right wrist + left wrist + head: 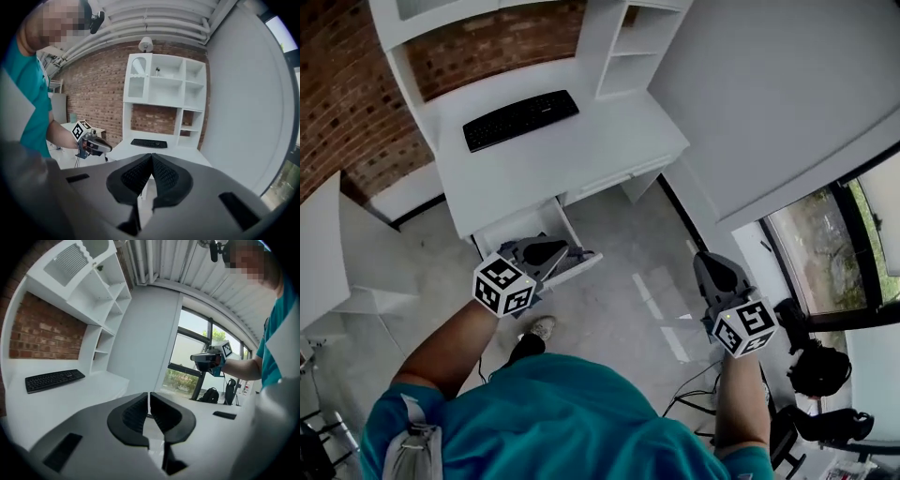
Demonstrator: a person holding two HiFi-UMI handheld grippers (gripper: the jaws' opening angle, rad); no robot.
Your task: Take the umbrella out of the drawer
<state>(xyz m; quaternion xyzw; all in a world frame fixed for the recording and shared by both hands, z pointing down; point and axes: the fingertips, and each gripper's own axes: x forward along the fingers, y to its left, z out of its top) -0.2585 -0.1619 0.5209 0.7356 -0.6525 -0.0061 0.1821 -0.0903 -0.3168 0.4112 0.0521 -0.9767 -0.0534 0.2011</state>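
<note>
A white desk (581, 150) stands in front of me with its left drawer (517, 228) pulled open. No umbrella shows in any view; the drawer's front part is hidden behind my left gripper (579, 255). That gripper hangs over the drawer's front edge, shut and holding nothing (149, 398). My right gripper (705, 258) is off to the right above bare floor, apart from the desk, and it is shut and holds nothing (151, 160). Each gripper appears in the other's view: the right gripper (206, 360) and the left gripper (96, 145).
A black keyboard (521, 119) lies on the desk, below white shelves (164, 82) against a brick wall (337, 112). A grey wall (769, 84) and a window (834, 244) are on the right, with dark bags (820, 370) and cables on the floor. A low white table (323, 253) stands at the left.
</note>
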